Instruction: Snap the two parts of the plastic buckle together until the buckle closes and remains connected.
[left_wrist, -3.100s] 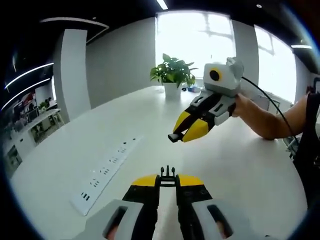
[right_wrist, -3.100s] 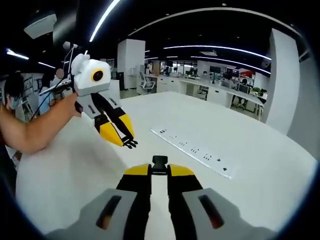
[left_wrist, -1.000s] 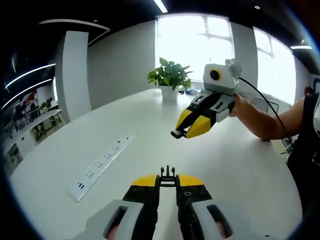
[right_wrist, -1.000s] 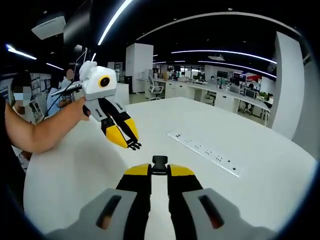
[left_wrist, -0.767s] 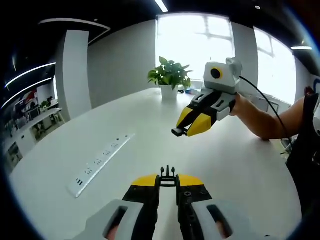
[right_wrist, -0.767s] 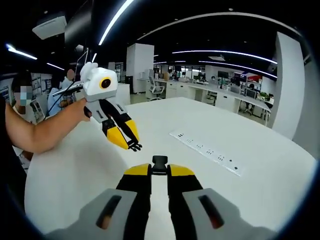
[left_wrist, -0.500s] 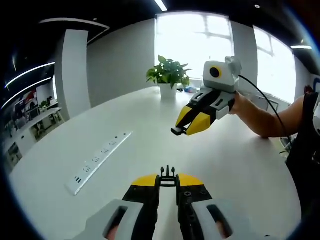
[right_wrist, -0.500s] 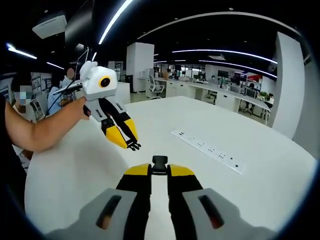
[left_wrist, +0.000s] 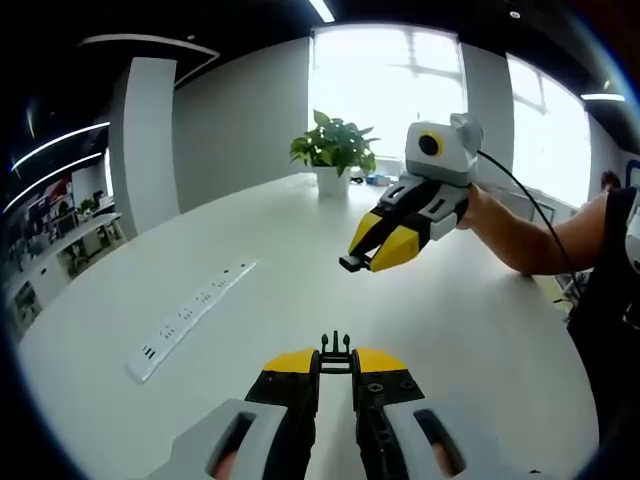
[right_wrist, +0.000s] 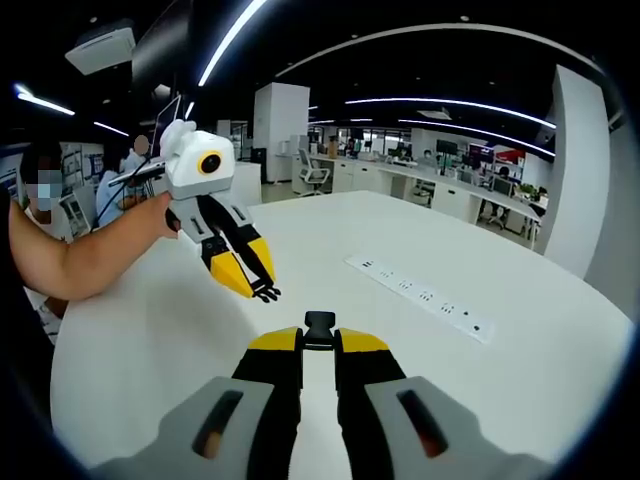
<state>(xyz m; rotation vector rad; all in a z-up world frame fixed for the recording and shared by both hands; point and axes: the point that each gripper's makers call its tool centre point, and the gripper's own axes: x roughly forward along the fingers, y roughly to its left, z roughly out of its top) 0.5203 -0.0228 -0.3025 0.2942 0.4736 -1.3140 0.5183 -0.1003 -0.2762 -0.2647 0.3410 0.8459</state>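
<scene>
White table, each claw clamped on buckle half, no legible writing.

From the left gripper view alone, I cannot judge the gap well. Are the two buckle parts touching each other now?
Observer: No. In the right gripper view, the pronged part held by the left gripper is apart from the socket part, up and to its left.
Operator: Is the socket part gripped well?
Observer: The right gripper is shut on it, and the part sticks out past the very tips of the jaws.
</scene>
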